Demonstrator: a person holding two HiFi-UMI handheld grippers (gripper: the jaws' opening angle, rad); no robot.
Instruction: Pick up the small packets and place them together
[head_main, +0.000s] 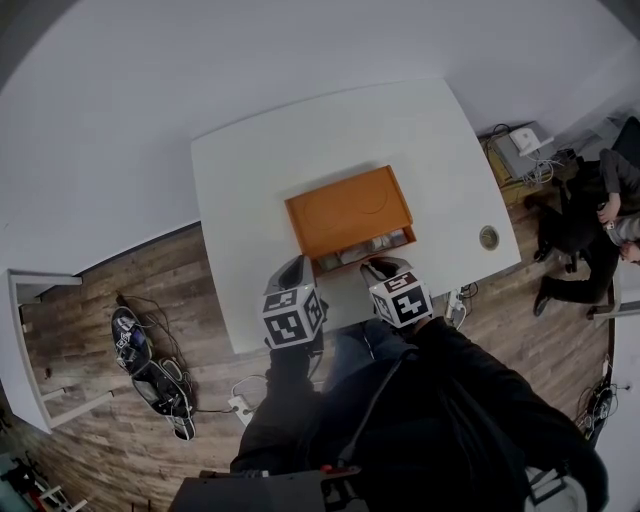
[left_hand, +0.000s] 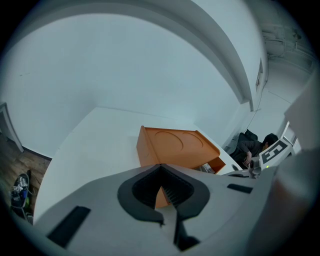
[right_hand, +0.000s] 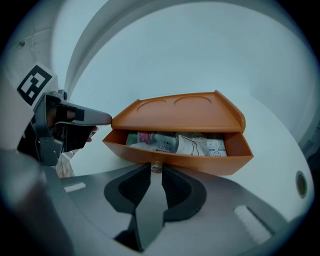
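Note:
An orange box (head_main: 345, 208) (left_hand: 175, 144) (right_hand: 180, 111) stands in the middle of the white table (head_main: 260, 160). Its drawer (right_hand: 200, 162) is pulled out toward me. Several small packets (right_hand: 175, 142) (head_main: 378, 243) lie side by side inside it. My right gripper (right_hand: 156, 169) (head_main: 377, 266) is shut on the small knob (right_hand: 156, 166) at the drawer's front. My left gripper (head_main: 296, 266) (left_hand: 160, 167) hovers just off the box's near left corner, jaw tips together and nothing between them. In the right gripper view, the left gripper (right_hand: 102, 118) shows beside the box's left end.
A round cable hole (head_main: 488, 237) (right_hand: 300, 184) sits near the table's right edge. A person in dark clothes (head_main: 600, 215) sits on the floor at the right. Shoes (head_main: 150, 370) and cables lie on the wood floor at the left, and a device (head_main: 522, 142) beyond the table's right corner.

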